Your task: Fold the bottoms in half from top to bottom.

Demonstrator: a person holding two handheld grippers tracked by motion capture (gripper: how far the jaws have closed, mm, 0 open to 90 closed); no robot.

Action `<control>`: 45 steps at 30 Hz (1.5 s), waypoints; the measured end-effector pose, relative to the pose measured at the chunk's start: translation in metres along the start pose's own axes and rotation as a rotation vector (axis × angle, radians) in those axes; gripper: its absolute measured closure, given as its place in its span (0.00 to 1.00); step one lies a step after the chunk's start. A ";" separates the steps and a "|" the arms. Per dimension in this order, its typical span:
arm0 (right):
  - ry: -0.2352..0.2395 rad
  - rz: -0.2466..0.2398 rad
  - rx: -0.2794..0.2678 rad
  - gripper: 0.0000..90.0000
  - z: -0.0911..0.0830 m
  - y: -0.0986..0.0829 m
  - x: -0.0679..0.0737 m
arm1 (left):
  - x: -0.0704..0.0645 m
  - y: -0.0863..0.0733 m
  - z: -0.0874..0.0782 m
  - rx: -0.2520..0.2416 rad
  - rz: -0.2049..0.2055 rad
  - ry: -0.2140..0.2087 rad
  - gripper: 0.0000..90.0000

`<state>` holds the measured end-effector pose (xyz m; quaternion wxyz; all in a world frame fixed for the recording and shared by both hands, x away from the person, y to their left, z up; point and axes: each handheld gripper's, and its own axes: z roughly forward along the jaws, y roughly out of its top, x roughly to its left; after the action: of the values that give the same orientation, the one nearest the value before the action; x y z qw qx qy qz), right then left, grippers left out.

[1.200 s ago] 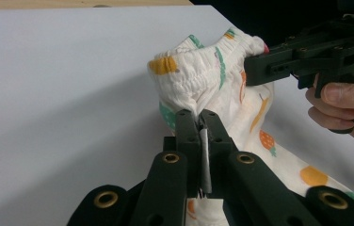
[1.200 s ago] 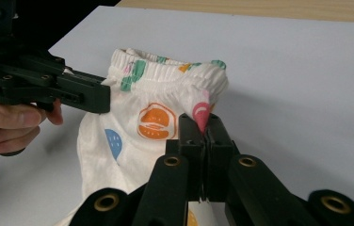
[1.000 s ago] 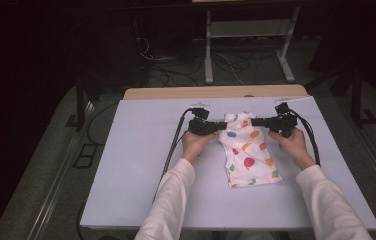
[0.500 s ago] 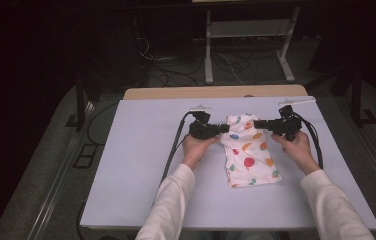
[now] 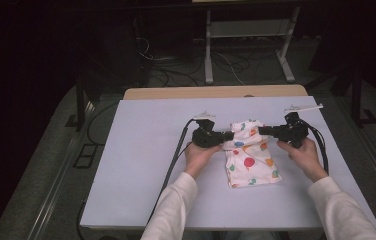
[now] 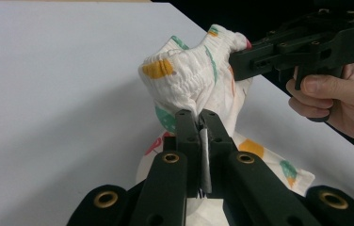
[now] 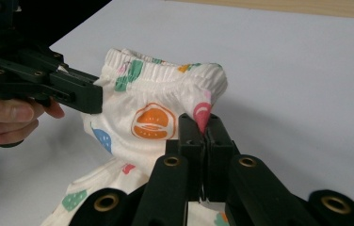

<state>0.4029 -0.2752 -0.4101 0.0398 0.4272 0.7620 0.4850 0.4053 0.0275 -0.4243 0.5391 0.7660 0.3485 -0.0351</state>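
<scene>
White child's shorts (image 5: 250,152) printed with coloured fruit lie on the pale table (image 5: 136,165), their elastic waistband (image 7: 165,70) lifted off the surface at the far end. My left gripper (image 5: 230,136) is shut on the waistband's left side; in the left gripper view its jaws (image 6: 197,121) pinch the cloth (image 6: 189,80). Opposite it, my right gripper (image 5: 262,131) is shut on the waistband's right side, with its closed jaws (image 7: 204,127) on the fabric in the right gripper view. The leg end rests flat toward the person.
A wooden strip (image 5: 216,92) borders the table's far edge. Black cables (image 5: 173,160) trail from both grippers across the table. Beyond stand a white metal frame (image 5: 246,40) and floor cables. A hand (image 6: 340,94) holds each gripper.
Both grippers have lifted the waistband a little and drawn slightly apart, so the shorts' top end now stands up between them.
</scene>
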 end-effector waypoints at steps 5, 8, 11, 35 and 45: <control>0.002 -0.002 0.003 0.97 -0.006 -0.005 0.006 | -0.008 -0.005 -0.002 0.007 0.029 -0.007 0.97; 0.005 -0.009 0.003 0.97 -0.009 -0.009 0.009 | -0.012 -0.008 -0.004 0.005 0.041 -0.011 0.97; 0.004 -0.008 0.008 0.97 -0.012 -0.013 0.011 | -0.016 -0.011 -0.004 0.006 0.054 -0.018 0.97; 0.000 -0.009 0.058 0.97 -0.021 -0.042 0.023 | -0.033 -0.034 0.000 0.075 0.122 -0.032 0.97; 0.003 -0.007 0.080 0.97 -0.022 -0.051 0.026 | -0.037 -0.038 0.000 0.091 0.138 -0.033 0.97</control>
<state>0.3448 -0.2816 -0.4285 0.0233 0.4249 0.7823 0.4549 0.3563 0.0158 -0.4388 0.5105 0.8112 0.2838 -0.0262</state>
